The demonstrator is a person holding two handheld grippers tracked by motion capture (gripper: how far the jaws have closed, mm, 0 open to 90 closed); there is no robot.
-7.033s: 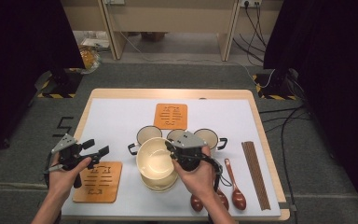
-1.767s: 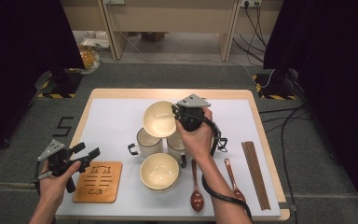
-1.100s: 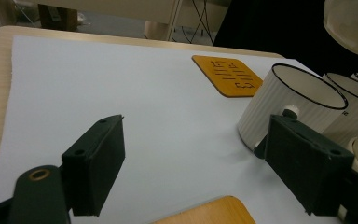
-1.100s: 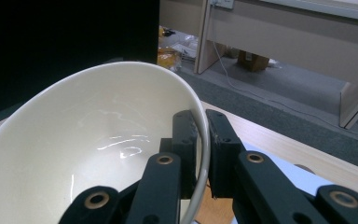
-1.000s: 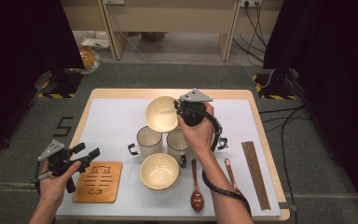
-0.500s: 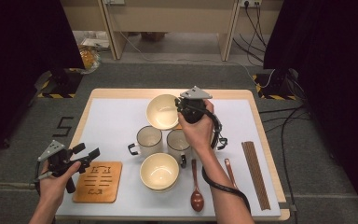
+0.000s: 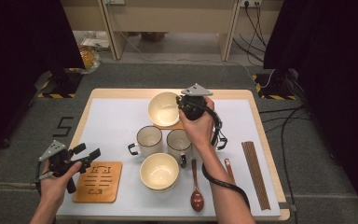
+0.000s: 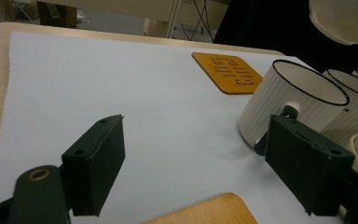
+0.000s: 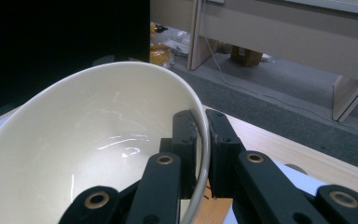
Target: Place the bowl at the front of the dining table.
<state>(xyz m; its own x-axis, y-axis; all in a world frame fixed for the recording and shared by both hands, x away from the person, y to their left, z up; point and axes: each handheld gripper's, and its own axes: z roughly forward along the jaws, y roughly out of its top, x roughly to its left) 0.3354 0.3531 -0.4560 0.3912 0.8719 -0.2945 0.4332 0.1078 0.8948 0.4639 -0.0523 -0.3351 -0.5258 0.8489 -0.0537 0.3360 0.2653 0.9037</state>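
Right gripper view: right gripper [image 9: 199,154] pinches bowl [image 9: 88,154] rim.

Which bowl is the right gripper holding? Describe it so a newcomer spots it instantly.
Start at the white mat on the table and go to its far middle, above the two mugs. The cream bowl there is tilted over an orange coaster, its rim pinched in the right gripper, unlike the other bowl sitting flat near the spoon.

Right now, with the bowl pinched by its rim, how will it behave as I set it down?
The bowl looks glazed and rigid, so likely slippery and breakable. The right tool clamps only its thin rim, so it may pivot. It hangs tilted over the far coaster; level it first.
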